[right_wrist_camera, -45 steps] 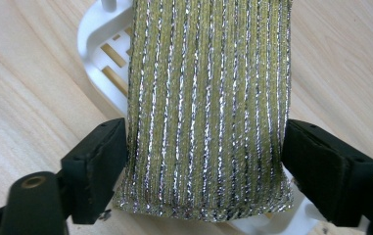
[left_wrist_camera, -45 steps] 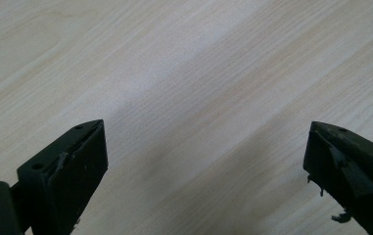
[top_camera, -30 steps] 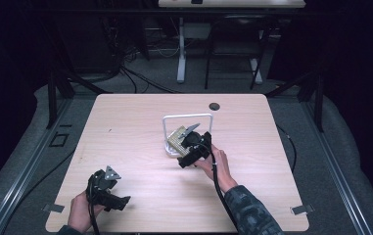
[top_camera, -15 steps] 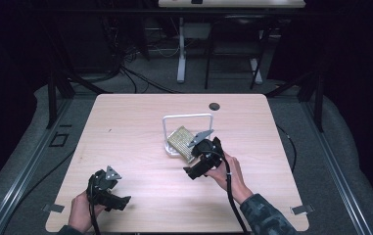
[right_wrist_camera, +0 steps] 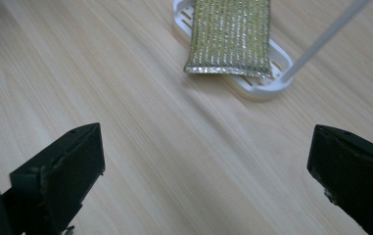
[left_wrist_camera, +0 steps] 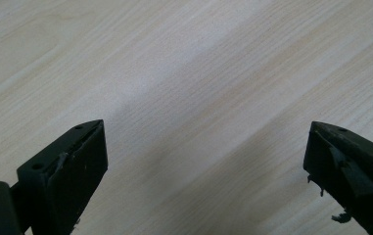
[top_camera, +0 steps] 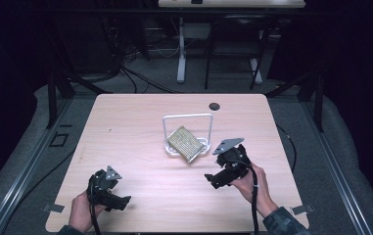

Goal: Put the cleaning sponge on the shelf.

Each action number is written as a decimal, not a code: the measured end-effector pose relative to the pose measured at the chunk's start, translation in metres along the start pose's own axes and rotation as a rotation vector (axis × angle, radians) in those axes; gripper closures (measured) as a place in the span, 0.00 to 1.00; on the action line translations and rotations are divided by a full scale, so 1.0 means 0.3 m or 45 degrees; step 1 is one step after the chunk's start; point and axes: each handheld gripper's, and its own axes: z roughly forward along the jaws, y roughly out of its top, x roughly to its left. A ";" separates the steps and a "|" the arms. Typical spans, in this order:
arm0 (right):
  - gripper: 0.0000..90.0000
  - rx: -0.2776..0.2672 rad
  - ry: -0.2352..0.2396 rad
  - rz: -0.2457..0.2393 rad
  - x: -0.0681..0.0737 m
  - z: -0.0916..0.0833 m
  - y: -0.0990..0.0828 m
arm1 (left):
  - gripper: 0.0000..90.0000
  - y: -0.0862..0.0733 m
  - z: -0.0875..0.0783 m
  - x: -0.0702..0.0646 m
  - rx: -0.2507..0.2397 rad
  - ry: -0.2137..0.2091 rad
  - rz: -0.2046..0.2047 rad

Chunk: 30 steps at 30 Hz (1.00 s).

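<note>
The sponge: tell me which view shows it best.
The right gripper view: the sponge appears close, its glittery ribbed weave clear, lying across the white holder. The high view shows it small, tilted in the holder. The left gripper view looks at bare table.

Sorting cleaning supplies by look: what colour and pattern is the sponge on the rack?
The sponge is glittery gold-green with fine lengthwise ribs, clearest in the right gripper view.

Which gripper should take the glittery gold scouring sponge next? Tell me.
Right. The right gripper, open, is close to the glittery gold scouring sponge on its white plastic rack; the left gripper sits at the near table edge.
</note>
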 end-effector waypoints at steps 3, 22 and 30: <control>0.01 -0.019 -0.017 0.020 -0.020 -0.040 -0.036 | 0.03 0.000 0.001 -0.002 0.006 -0.003 0.000; 0.02 0.074 -0.160 0.232 -0.082 -0.142 -0.357 | 0.03 0.000 0.003 -0.003 0.012 -0.013 0.006; 0.02 0.157 -0.197 0.230 -0.090 -0.105 -0.391 | 0.03 -0.001 0.003 -0.001 0.021 -0.010 0.011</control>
